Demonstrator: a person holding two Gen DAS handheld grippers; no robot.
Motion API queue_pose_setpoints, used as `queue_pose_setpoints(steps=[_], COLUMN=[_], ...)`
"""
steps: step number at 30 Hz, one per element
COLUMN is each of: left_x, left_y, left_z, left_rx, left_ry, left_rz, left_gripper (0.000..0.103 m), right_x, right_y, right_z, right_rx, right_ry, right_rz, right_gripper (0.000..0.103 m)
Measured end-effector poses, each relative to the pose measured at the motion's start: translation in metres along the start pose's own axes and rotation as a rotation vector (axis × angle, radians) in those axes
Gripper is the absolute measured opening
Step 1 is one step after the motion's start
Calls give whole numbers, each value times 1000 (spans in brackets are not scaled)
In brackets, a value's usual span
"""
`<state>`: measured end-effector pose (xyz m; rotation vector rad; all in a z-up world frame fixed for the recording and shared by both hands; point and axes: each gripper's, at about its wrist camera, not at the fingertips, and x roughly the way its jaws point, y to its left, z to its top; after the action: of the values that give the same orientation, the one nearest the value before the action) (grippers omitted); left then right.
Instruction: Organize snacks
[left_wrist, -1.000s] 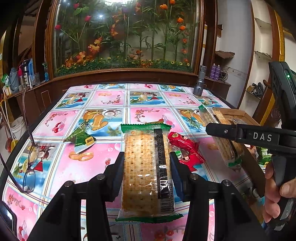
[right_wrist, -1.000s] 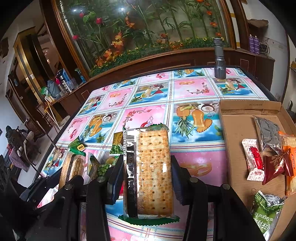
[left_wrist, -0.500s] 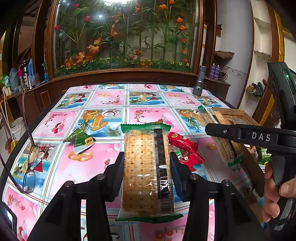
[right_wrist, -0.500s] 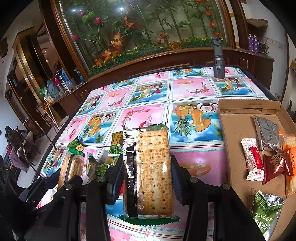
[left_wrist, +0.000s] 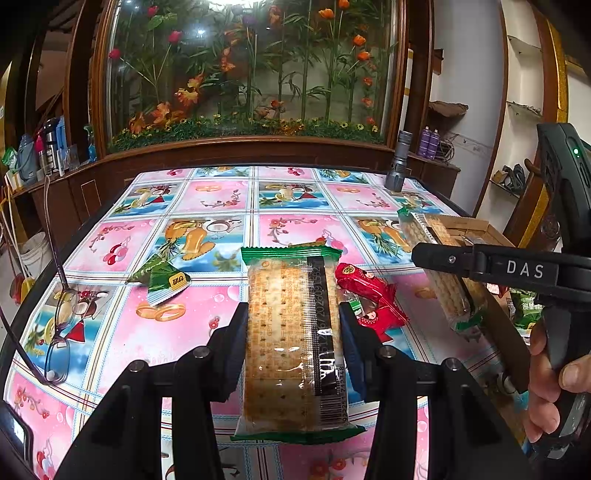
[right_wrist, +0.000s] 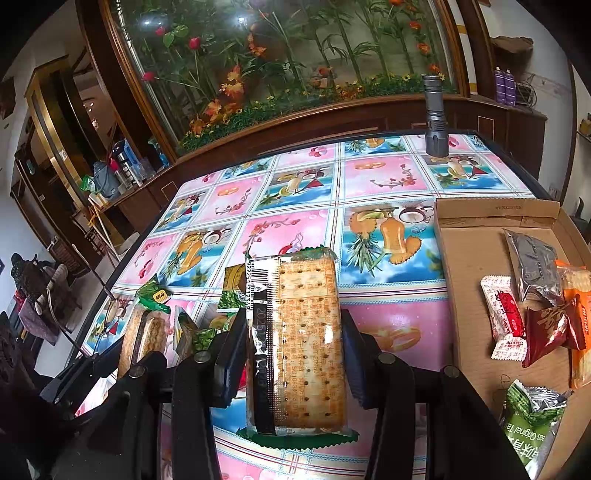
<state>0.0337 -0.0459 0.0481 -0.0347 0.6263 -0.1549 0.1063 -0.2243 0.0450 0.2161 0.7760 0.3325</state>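
Note:
My left gripper (left_wrist: 291, 310) is shut on a long cracker pack (left_wrist: 288, 369) with green ends, held lengthwise just above the flowered tablecloth. My right gripper (right_wrist: 292, 317) is shut on a second, matching cracker pack (right_wrist: 306, 369), left of the open cardboard box (right_wrist: 476, 266). In the left wrist view that second pack (left_wrist: 443, 284) shows at the right, behind one of the right gripper's fingers (left_wrist: 517, 267), with a hand on the handle. A red snack (left_wrist: 369, 295) and a small green packet (left_wrist: 166, 278) lie on the table.
The box holds several snacks: a silver bag (right_wrist: 532, 262), a white-red packet (right_wrist: 506, 317), a dark red one (right_wrist: 546, 332) and a green bag (right_wrist: 532, 424). A grey torch (right_wrist: 436, 114) stands at the far edge. Glasses (left_wrist: 59, 332) lie at the left edge.

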Motion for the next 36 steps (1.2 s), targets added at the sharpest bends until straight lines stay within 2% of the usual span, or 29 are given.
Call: queue_pose_setpoints(steps=[22,31,36], left_x=[-2,-8,-9], left_y=[0,-11,-44], left_z=[2,8,18], left_rx=[-9,-11,-10], left_ry=[-7,-25,-16], left_rz=[-16,-52,-133], left_gripper=[46,46,46], right_x=[-7,-46,-77], right_y=[-3,-43,-92], right_z=[1,15,23], right_rx=[14,128,237], right_ry=[-20,-117,-204], right_rz=[4,45,-1], right_gripper=[50,50,50])
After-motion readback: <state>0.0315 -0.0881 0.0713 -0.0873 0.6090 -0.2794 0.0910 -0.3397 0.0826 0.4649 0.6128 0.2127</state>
